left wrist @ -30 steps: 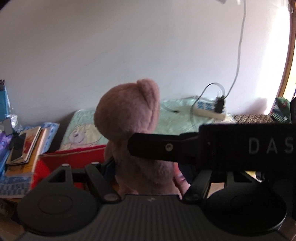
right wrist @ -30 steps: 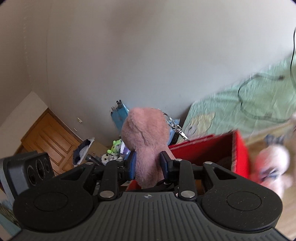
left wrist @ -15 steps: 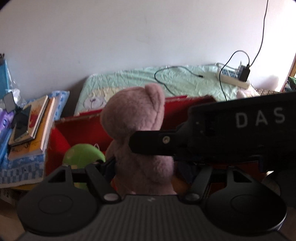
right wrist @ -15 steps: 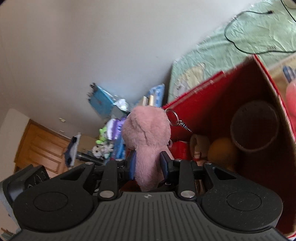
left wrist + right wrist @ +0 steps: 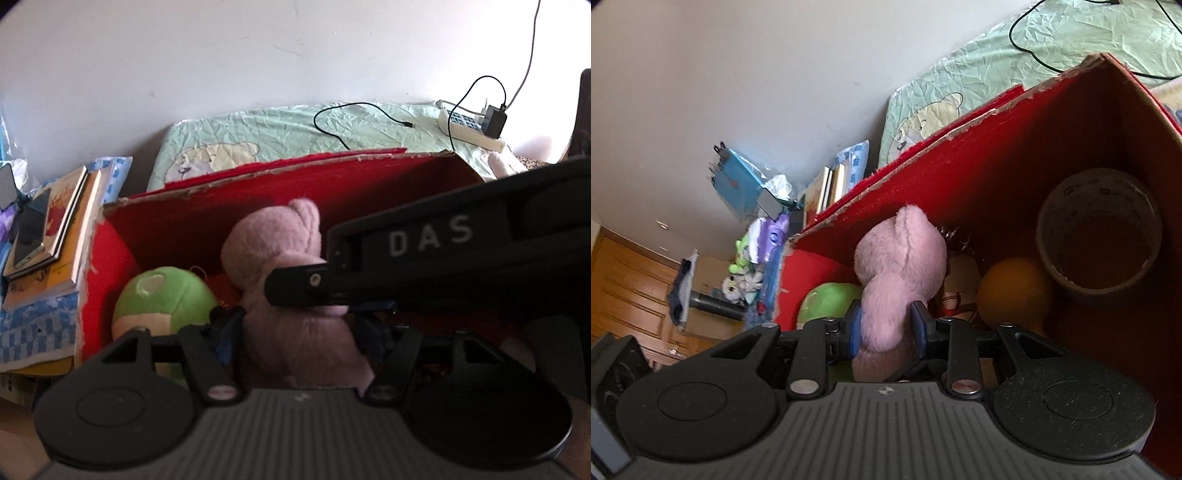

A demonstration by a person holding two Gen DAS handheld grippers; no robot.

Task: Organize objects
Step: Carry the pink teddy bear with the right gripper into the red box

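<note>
Here, a pink plush bear [image 5: 899, 273] is clamped between the blue-padded fingers [image 5: 855, 325] of the right gripper [image 5: 886, 326], the pads pressed into its fleecy body. In the left wrist view the same bear [image 5: 288, 291] stands between the blue fingers of the left gripper [image 5: 299, 328], which are spread about as wide as the toy; whether they press it cannot be told, since the black body of the right gripper, lettered "DAS", crosses in front. The bear is held inside a red cardboard box [image 5: 1015, 155], near its left wall, the head below the torn, pale-edged rim. A round green plush toy [image 5: 162, 299] with a cream underside lies just beside it in the box's left corner. Only the right wrist view shows the rest of the contents: a smooth orange ball [image 5: 1012, 291] near the middle and a wide roll of brown tape [image 5: 1099, 229] toward the right wall, with a small red-and-white item between bear and ball, too hidden to name. Only the left wrist view shows a stack of books [image 5: 51, 240] with a dark phone on top beyond the box's left wall, and a white power strip [image 5: 469, 125] with a black cable on the crinkled green mattress [image 5: 280, 129] behind the far wall. A wooden door [image 5: 624, 288] is seen in the right view alone.
</note>
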